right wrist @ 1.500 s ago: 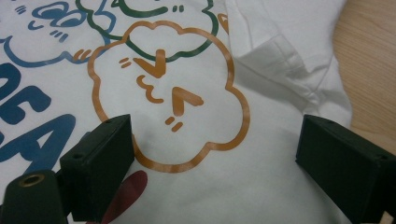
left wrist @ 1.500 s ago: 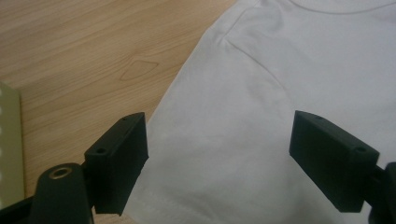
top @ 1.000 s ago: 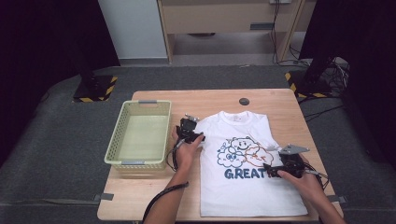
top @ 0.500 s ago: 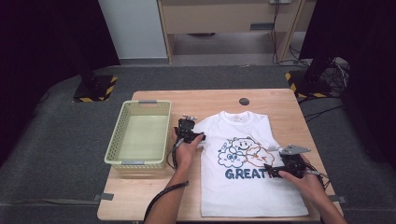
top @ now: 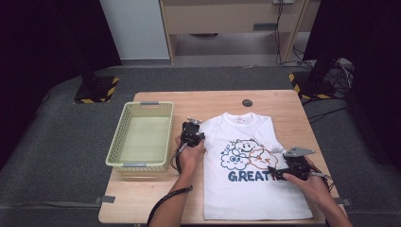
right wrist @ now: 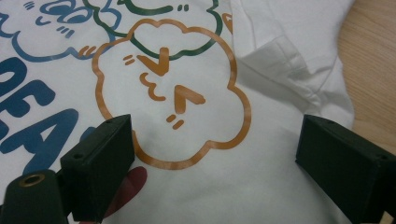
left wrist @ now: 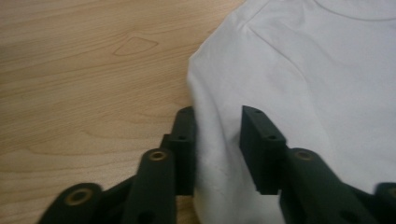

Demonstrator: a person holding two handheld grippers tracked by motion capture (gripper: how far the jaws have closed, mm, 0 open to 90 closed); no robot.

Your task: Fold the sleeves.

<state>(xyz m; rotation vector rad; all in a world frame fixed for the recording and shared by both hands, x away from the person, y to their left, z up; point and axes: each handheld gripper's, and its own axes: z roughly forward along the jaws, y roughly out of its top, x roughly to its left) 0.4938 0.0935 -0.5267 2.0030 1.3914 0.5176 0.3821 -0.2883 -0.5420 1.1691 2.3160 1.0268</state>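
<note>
A white T-shirt (top: 255,194) with cartoon clouds and blue lettering lies flat on the wooden table (top: 213,99). My left gripper (top: 198,137) is at the shirt's left shoulder edge. In the left gripper view its jaws (left wrist: 217,140) straddle the hem of the T-shirt (left wrist: 303,70); they have just been closing, with a narrow gap left and cloth lying between them. My right gripper (top: 275,173) rests low over the print on the shirt's right side. Its jaws (right wrist: 215,158) stand wide open above the orange cloud (right wrist: 168,93), with a folded right sleeve (right wrist: 289,60) beyond.
A pale green plastic basket (top: 142,106) stands on the table left of the shirt, close beside my left hand. A small dark round disc (top: 247,102) sits near the table's far edge. Bare wood (left wrist: 93,70) lies left of the shirt.
</note>
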